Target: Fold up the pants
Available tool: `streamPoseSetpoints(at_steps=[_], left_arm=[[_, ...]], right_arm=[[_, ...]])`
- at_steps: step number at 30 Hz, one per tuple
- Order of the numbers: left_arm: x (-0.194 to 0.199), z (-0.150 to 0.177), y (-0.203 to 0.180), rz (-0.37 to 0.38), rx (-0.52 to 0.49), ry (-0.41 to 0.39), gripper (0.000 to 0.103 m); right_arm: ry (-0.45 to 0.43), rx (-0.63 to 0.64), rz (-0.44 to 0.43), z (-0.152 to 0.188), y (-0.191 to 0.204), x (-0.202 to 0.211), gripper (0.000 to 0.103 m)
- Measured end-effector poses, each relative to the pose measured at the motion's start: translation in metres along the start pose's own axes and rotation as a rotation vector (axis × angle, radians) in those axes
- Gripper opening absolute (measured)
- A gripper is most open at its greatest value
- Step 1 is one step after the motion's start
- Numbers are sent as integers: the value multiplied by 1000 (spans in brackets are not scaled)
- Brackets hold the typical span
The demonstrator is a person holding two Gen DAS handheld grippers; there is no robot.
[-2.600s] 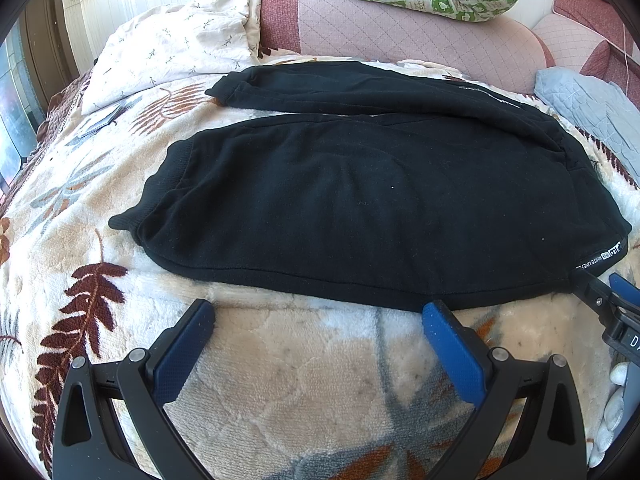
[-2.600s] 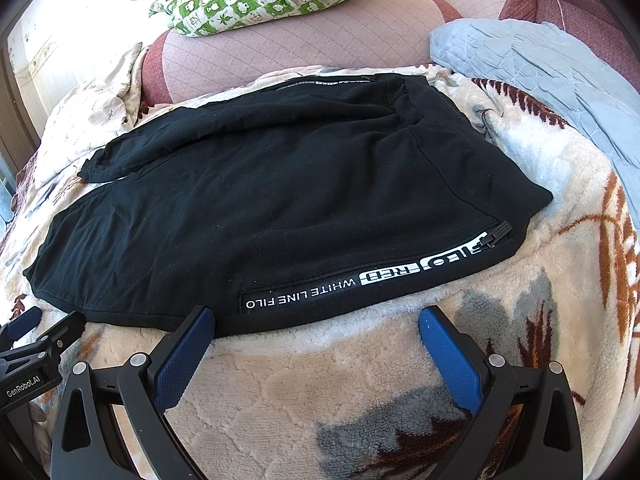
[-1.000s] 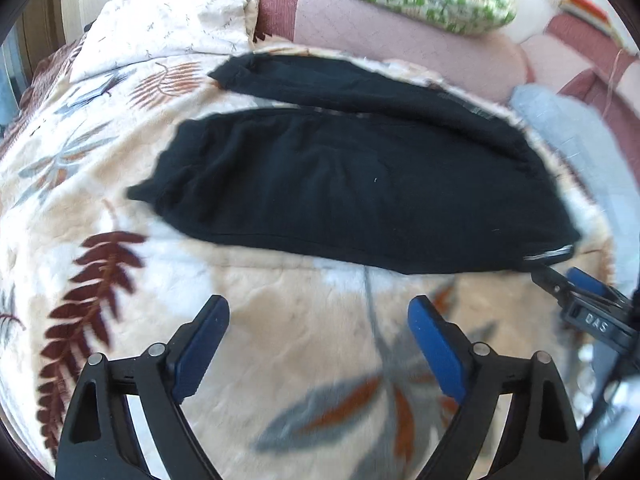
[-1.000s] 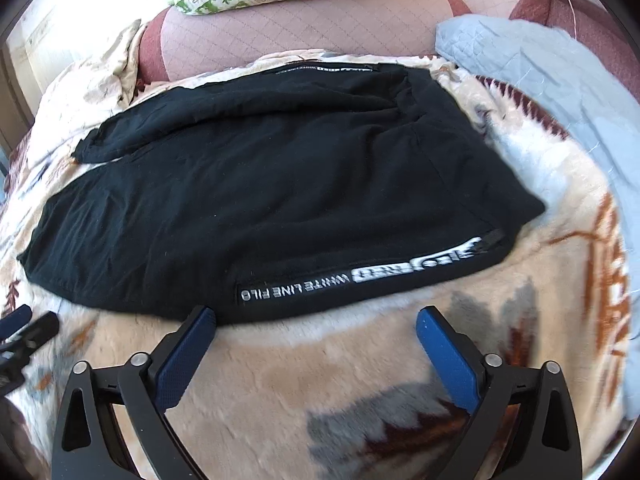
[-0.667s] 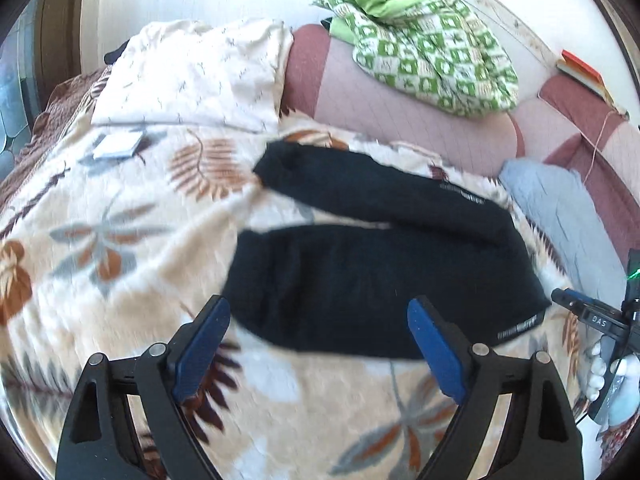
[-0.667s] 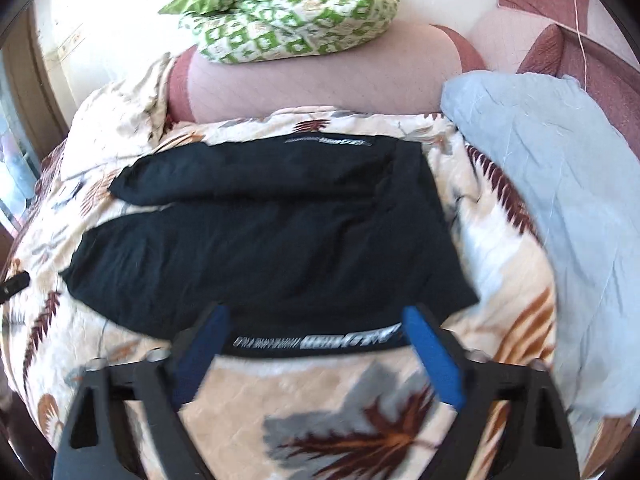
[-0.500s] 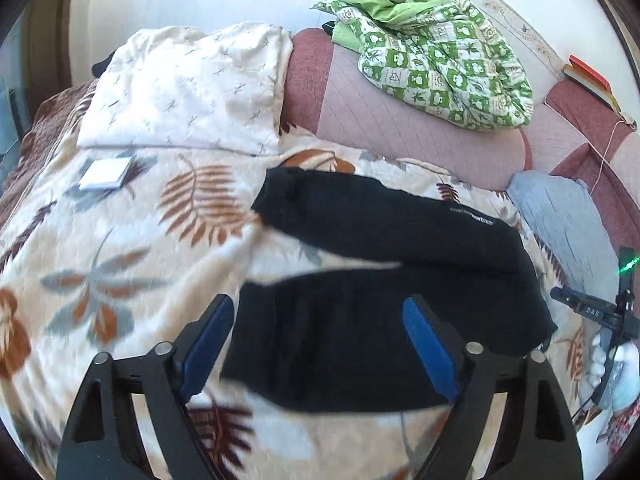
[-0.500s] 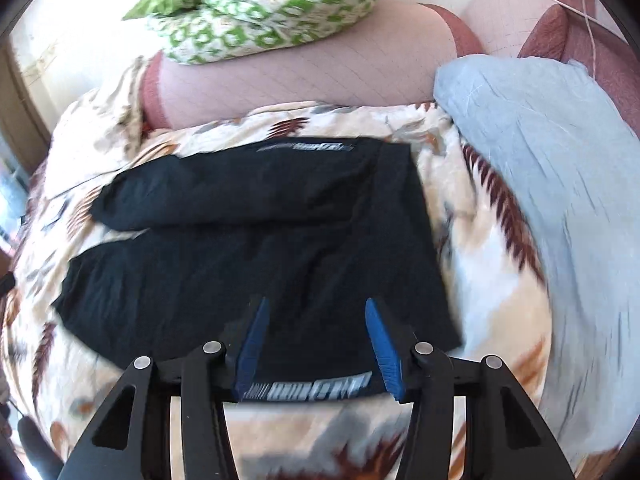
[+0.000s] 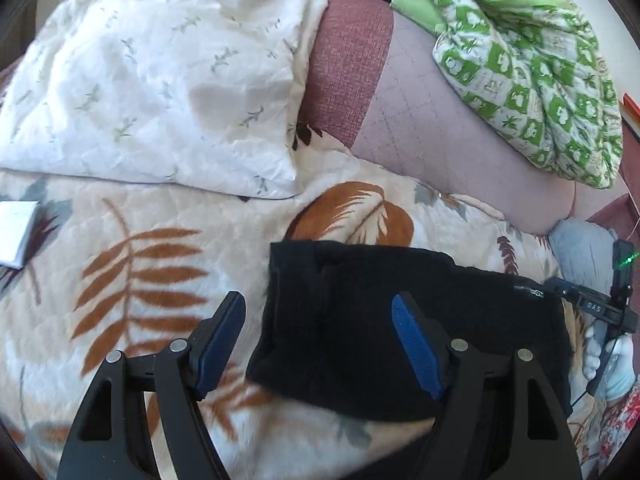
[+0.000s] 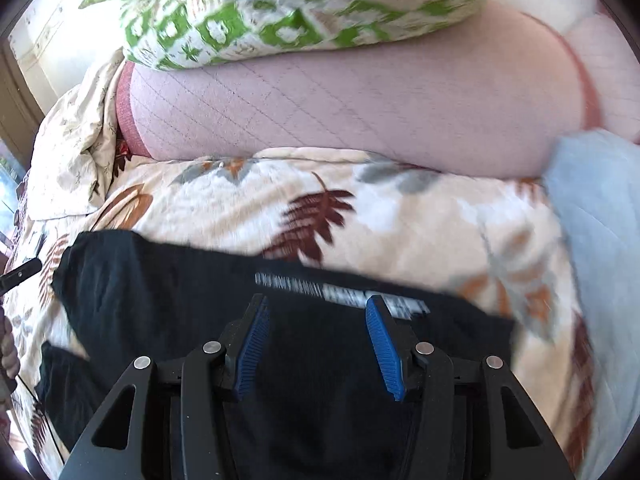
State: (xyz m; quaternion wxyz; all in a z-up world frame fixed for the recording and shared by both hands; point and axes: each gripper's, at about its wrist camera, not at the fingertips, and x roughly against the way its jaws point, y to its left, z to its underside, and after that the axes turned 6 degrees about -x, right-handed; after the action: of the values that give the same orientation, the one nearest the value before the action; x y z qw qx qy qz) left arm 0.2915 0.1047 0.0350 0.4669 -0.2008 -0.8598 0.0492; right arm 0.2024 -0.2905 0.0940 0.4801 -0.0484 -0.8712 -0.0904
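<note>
Black pants lie flat on the leaf-print blanket, legs pointing left. In the left wrist view my left gripper is open above the far leg's cuff end, holding nothing. In the right wrist view the pants fill the lower frame, with white lettering along the far edge. My right gripper hovers over the waist area just short of that lettering, its jaws partly closed with a clear gap and nothing between them. The right gripper also shows in the left wrist view.
A white pillow lies at the back left. A pink bolster runs along the back with a green checked quilt on it. A light blue cloth lies at the right. A white paper sits at the left.
Both grippers moved forward from the near edge of the pants to over their far side. The right gripper's jaws narrowed. The pants have not been lifted.
</note>
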Motion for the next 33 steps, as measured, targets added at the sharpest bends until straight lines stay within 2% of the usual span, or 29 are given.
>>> streamPoseSetpoints(at_steps=[2, 7, 8, 10, 13, 14, 15, 16, 18, 21, 27, 33], left_arm=[[-15, -5, -4, 20, -26, 24, 75], [-51, -11, -18, -15, -112, 91, 77], [-57, -13, -20, -31, -128, 102, 82], [-65, -15, -25, -79, -167, 108, 86], [-72, -15, -33, -131, -210, 125, 85], [-72, -14, -36, -147, -230, 124, 63], [-70, -14, -39, -162, -254, 115, 47], [-68, -15, -40, -140, -260, 113, 18], [-57, -16, -38, -99, -253, 107, 14], [-40, -15, -38, -88, -255, 81, 14], [12, -4, -50, -66, -250, -4, 13], [76, 22, -76, -61, -302, -101, 13]], right_arm=[[21, 15, -18, -10, 5, -19, 55], [85, 101, 12, -10, 13, -59, 57], [90, 121, 15, -8, 15, -64, 59], [62, 158, 32, -7, 17, -66, 75], [55, 162, 35, -7, 17, -71, 81], [65, 156, 18, -6, 15, -72, 78], [75, 146, -46, -5, 16, -70, 57], [85, 136, -89, -5, 14, -68, 25], [103, 114, -126, -4, 14, -62, 5], [108, 118, -137, -3, 18, -50, 2], [33, 119, -121, 7, 26, 4, 1], [5, 128, -102, 38, 29, 66, 1]])
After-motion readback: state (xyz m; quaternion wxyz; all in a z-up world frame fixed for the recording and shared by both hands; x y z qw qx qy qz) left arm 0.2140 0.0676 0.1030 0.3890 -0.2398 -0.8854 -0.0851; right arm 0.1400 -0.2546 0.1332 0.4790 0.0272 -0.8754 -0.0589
